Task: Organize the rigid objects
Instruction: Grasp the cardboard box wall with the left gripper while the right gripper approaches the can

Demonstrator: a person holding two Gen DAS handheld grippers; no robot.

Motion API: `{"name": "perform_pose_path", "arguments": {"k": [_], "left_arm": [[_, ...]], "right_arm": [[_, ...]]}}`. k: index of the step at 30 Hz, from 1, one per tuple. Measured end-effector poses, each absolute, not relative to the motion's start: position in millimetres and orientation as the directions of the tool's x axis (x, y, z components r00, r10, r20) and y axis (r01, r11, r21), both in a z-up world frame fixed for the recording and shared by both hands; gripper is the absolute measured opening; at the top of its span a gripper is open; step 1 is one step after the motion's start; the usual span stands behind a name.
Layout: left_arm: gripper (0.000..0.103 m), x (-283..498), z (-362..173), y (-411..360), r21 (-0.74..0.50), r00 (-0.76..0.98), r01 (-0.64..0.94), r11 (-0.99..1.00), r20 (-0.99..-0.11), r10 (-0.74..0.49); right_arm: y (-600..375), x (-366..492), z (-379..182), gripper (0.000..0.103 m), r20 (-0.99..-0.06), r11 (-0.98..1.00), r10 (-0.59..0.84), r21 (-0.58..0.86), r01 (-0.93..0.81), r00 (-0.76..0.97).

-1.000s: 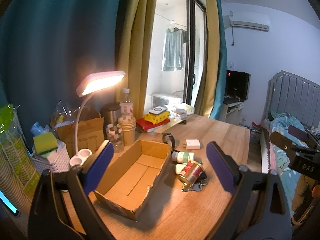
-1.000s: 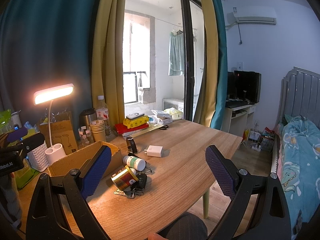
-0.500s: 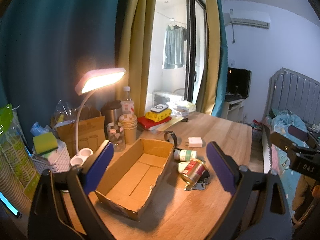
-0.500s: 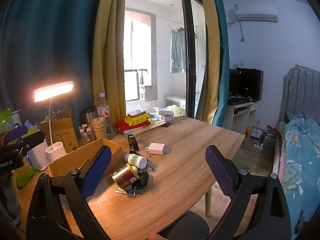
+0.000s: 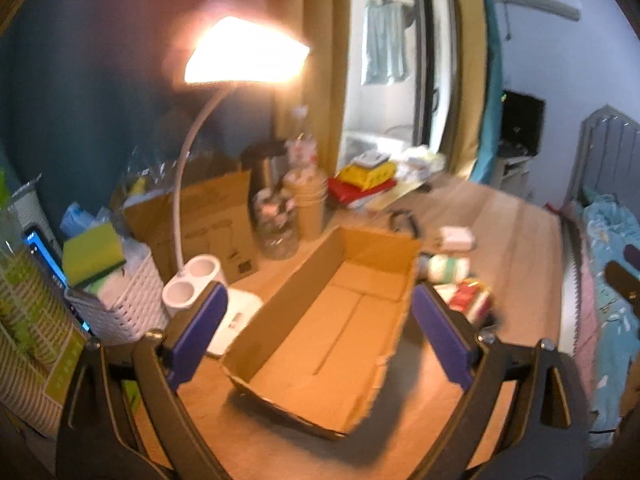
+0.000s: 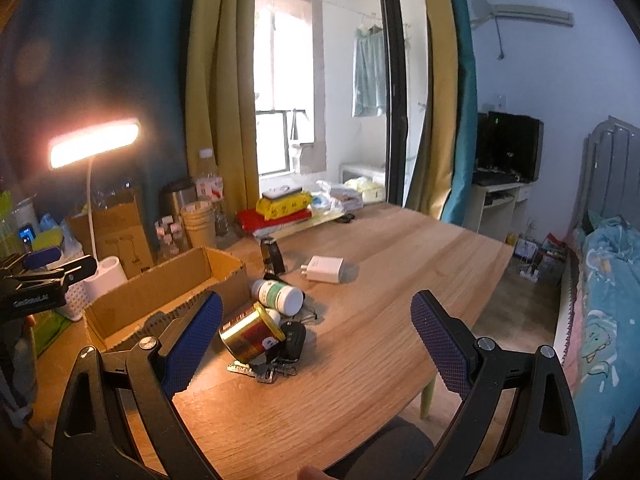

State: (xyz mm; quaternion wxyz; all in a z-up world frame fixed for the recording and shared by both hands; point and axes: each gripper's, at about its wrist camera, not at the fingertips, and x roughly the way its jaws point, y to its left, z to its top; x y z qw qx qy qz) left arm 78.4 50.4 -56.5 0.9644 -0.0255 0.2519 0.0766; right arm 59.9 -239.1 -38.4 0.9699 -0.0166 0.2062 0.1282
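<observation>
Two grippers in view, both mine, both with jaws spread wide and nothing between the pads. Left gripper [image 5: 318, 320] hangs over the cardboard box [image 5: 340, 320]; the box is open-topped and bare inside, and sits on the wooden table [image 6: 400, 280]. The left wrist view is blurred. Right gripper [image 6: 316, 340] hangs above the table's near edge, with the pile of small items ahead of my left pad.

Items to sort, all on the table just right of the box, outside it:
- gold can [image 6: 250, 334], on its side, open end toward me, leaning on the key bunch [image 6: 276, 362].
- white bottle [image 6: 278, 296] with green label, on its side, behind the can and touching it or nearly so; cannot tell which.
- white charger [image 6: 324, 269], lying flat, apart from the pile, farther back.
- small dark object [image 6: 272, 256], upright near the box's far corner; identity unclear.

Surroundings: lit desk lamp [image 6: 94, 142] left of the box, its white base [image 5: 192, 284] just beside the box wall. White basket [image 5: 120, 304] holding a yellow-green sponge [image 5: 92, 250] stands left of the base. Stack of paper cups [image 6: 198, 224] behind the box.
</observation>
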Motion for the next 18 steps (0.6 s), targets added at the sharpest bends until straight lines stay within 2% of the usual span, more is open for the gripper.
{"name": "perform_pose_path", "arguments": {"k": [8,15,17,18], "left_arm": [[0.094,111,-94,89,0.096,0.763,-0.241,0.966,-0.597,0.249],[0.094,142,-130,118,0.062,0.667,-0.235,0.970,-0.715,0.207],[0.085,152,-146,120,0.047,0.628,-0.230,0.972,-0.755,0.186],[0.071,155,-152,120,0.036,0.605,-0.227,0.973,-0.778,0.170]], "right_arm": [[-231,89,-65,0.097,-0.463,0.957,0.270,0.032,-0.288,0.845],[-226,113,-83,0.097,-0.499,0.941,0.305,0.027,-0.337,0.812],[-227,119,-87,0.097,-0.505,0.938,0.310,0.025,-0.345,0.806],[-228,121,-88,0.097,-0.506,0.939,0.308,0.024,-0.344,0.806]]}}
